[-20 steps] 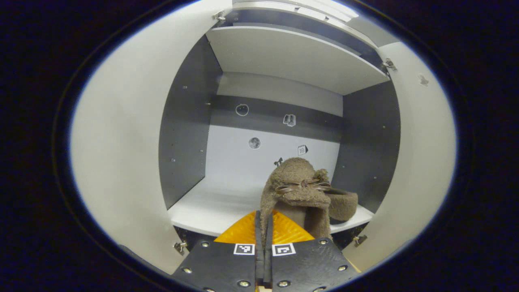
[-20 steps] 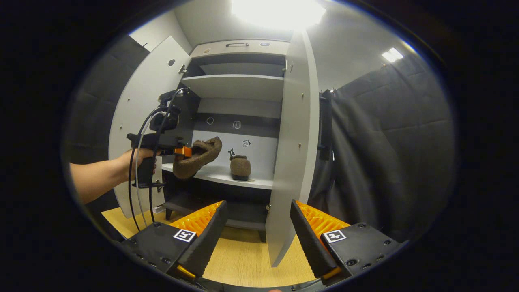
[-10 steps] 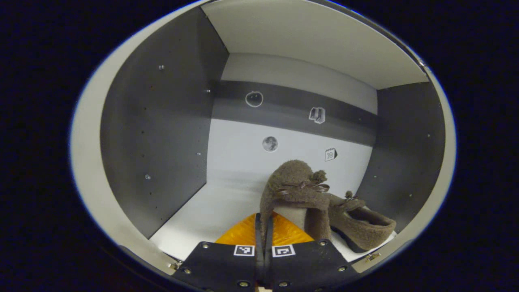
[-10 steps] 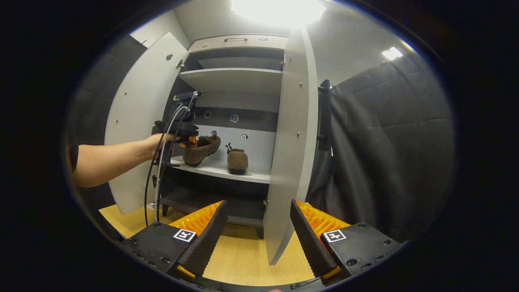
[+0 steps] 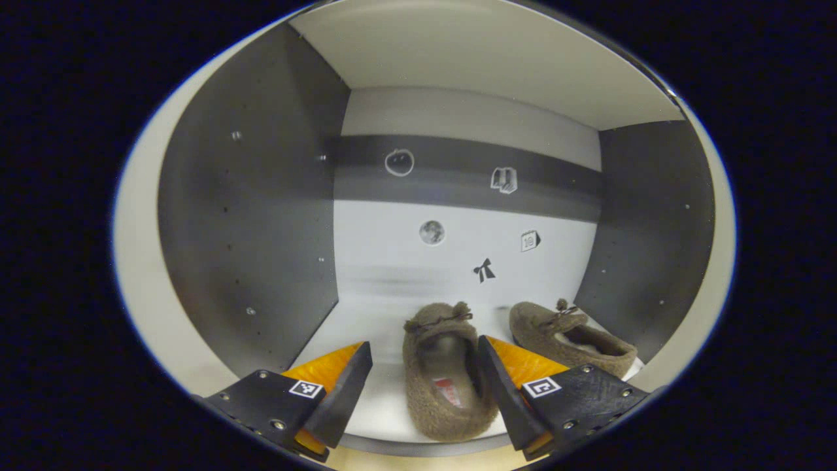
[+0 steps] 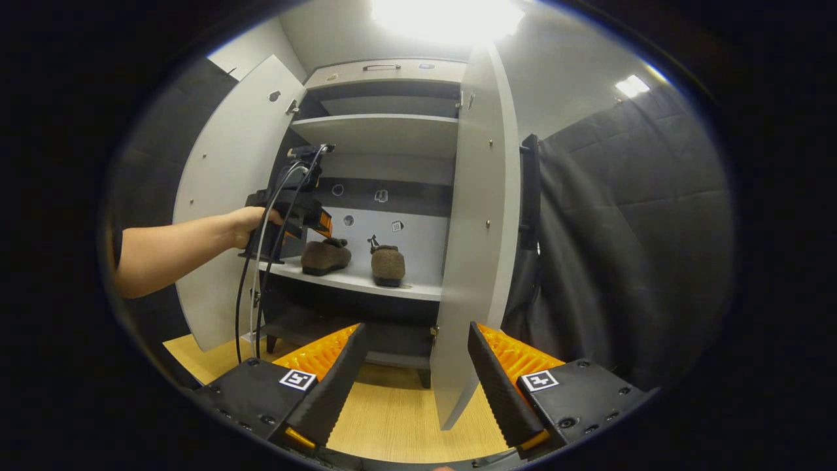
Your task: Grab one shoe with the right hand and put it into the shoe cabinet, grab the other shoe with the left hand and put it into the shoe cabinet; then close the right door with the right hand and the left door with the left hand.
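Brown left shoe (image 5: 444, 379) now released on shelf (image 5: 366, 327) | left gripper (image 5: 424, 379) fingers spread | right gripper (image 6: 413, 373) fingers spread, empty

Recording booth, staged as home entryway: black cloth wall (image 6: 628, 229), shoe cabinet (image 6: 382, 131) on wood floor (image 6: 392, 418), ceiling lights (image 6: 448, 13).

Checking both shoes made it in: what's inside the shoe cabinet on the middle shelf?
Two brown fuzzy shoes sit side by side on the white shelf; the left tool is open around the nearer one. The lower shelf's contents are hidden.
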A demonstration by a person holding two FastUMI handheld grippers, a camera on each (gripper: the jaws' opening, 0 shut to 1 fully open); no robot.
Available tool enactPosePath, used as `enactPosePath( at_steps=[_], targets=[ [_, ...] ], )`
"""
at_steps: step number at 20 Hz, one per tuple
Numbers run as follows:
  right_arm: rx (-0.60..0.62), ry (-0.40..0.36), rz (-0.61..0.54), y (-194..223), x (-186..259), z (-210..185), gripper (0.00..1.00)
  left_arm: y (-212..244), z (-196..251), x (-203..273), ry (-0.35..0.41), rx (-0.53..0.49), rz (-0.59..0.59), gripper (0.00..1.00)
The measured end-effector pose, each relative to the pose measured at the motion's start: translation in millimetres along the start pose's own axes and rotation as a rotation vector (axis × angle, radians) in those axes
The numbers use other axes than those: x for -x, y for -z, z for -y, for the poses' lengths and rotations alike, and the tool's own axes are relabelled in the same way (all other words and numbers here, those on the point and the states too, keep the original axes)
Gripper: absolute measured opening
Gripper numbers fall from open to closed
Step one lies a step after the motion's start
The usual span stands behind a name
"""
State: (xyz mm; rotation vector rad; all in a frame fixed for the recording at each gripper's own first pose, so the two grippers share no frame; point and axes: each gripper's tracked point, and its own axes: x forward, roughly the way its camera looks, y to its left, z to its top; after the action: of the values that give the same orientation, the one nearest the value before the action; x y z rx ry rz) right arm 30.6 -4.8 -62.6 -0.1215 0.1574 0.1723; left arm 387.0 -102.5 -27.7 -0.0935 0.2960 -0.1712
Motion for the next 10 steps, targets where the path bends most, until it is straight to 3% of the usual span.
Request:
enactPosePath(
  at_steps=[2,5,10],
  targets=[
    [-0.019,-0.013,0.01,-7,2,-5,0.98,-16,0,31,-0.001,-0.023,0.059,0.94],
    [-0.048,-0.026,0.018,-15,6,-12,0.98,-31,-3,80,0.002,-0.02,0.128,0.99],
    [-0.082,-0.048,0.027,-30,11,-22,0.98,-38,-13,155,0.001,-0.032,0.205,0.99]
  ],
)
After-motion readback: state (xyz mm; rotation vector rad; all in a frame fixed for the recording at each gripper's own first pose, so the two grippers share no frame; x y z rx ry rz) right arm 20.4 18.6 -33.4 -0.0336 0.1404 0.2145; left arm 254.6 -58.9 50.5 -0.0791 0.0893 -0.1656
